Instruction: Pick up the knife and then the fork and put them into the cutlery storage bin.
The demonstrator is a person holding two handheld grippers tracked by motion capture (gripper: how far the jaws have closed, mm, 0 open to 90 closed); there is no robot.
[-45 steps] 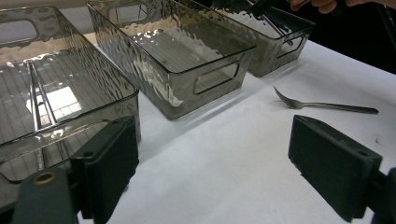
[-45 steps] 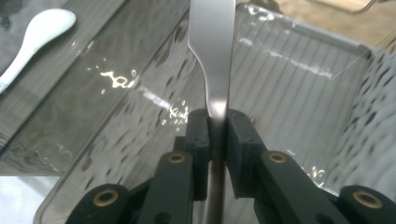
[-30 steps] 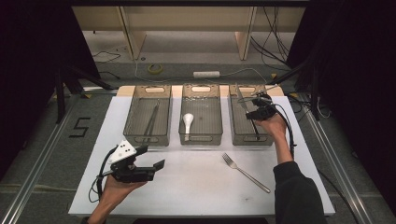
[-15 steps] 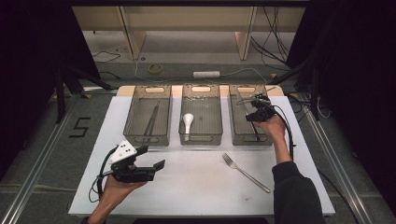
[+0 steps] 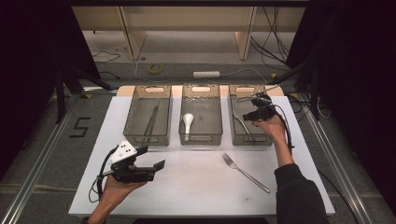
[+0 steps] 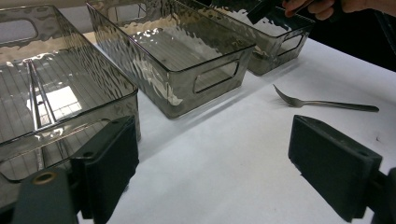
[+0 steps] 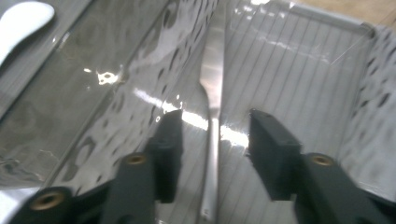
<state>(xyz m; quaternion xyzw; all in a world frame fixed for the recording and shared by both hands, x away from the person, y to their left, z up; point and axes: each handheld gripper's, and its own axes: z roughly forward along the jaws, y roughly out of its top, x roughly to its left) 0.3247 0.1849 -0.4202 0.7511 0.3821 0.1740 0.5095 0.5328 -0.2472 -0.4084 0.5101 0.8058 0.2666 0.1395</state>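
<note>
I hold two tongs, one in each hand. Nearest, my left gripper rests low over the smooth white table sheet, its two blocky black jaws spread wide with nothing between them. To the right on the sheet lies one loose metal fork, slim and shiny, tines toward the bins. Beyond stand three clear smoky plastic bins in a row, walls rippled, floors ribbed. The left bin holds one long thin pair of metal tongs. The middle bin holds one white spoon, glossy and rounded. Over the right bin, my right gripper points down inside; its jaws have just been opening and now stand apart, a slender polished metal utensil lying on the bin floor between them, untouched by the pads.
</note>
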